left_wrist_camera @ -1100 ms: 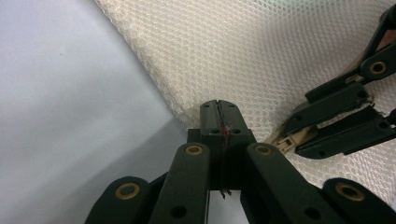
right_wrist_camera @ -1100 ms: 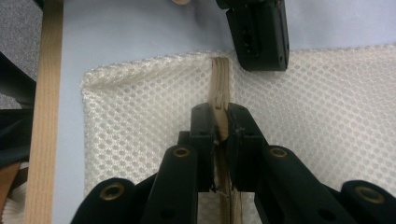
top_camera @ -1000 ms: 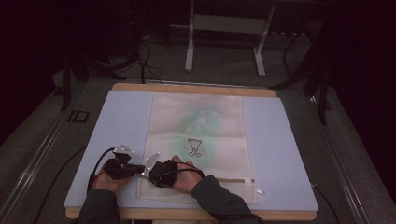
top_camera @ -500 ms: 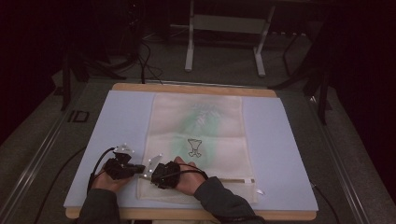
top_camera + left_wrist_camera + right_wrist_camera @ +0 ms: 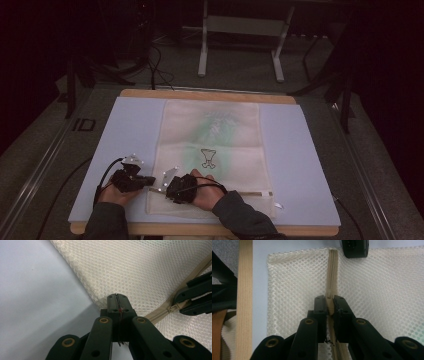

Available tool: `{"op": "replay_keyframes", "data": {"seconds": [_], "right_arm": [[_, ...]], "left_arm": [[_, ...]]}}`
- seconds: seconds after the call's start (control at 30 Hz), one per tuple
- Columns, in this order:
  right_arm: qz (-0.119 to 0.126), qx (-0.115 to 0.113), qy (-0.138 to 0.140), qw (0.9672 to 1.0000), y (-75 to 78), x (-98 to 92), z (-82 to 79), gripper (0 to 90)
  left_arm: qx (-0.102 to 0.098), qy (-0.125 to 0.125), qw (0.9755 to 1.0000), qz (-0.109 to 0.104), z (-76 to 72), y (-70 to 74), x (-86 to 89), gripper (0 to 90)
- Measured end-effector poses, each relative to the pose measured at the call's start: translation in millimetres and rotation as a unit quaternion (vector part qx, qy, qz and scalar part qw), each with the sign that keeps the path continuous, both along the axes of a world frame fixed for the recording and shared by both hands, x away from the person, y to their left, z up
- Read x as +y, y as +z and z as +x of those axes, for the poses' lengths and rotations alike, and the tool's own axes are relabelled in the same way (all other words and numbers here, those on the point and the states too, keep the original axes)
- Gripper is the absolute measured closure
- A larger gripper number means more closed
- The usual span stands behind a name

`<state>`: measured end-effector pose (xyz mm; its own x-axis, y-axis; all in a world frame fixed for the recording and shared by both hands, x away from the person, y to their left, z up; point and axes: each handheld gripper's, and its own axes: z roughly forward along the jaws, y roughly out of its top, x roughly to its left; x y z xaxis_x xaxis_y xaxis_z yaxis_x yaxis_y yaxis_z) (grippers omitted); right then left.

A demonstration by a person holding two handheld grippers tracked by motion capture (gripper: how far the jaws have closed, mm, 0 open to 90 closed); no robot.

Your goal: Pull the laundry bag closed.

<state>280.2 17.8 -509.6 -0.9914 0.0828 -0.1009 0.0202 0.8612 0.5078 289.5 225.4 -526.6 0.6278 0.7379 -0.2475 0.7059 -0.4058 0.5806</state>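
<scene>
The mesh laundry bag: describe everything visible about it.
The mesh laundry bag is cream honeycomb netting, lying flat on the pale blue table cover, with something green showing faintly through. A beige zipper runs along its near end. The left gripper pinches its corner; the right gripper clamps the zipper pull.

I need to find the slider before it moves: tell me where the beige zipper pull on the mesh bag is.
In the right gripper view the beige zipper pull sits pinched between the right gripper, on the zipper track near the cream mesh laundry bag's corner, which the left gripper clamps.

Cream mesh laundry bag [image 5: 212, 150] flat on the mat, beige zipper [image 5: 332, 272] along its near edge
</scene>
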Motion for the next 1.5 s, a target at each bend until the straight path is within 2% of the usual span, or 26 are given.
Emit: {"op": "replay_keyframes", "data": {"seconds": [1.5], "right_arm": [[-0.008, -0.007, -0.011, 0.9999, 6.4, -28.2, -8.1, 82.3]], "left_arm": [[0.002, 0.003, 1.0000, 0.000, 0.1, 0.2, -0.4, 90.0]]}}
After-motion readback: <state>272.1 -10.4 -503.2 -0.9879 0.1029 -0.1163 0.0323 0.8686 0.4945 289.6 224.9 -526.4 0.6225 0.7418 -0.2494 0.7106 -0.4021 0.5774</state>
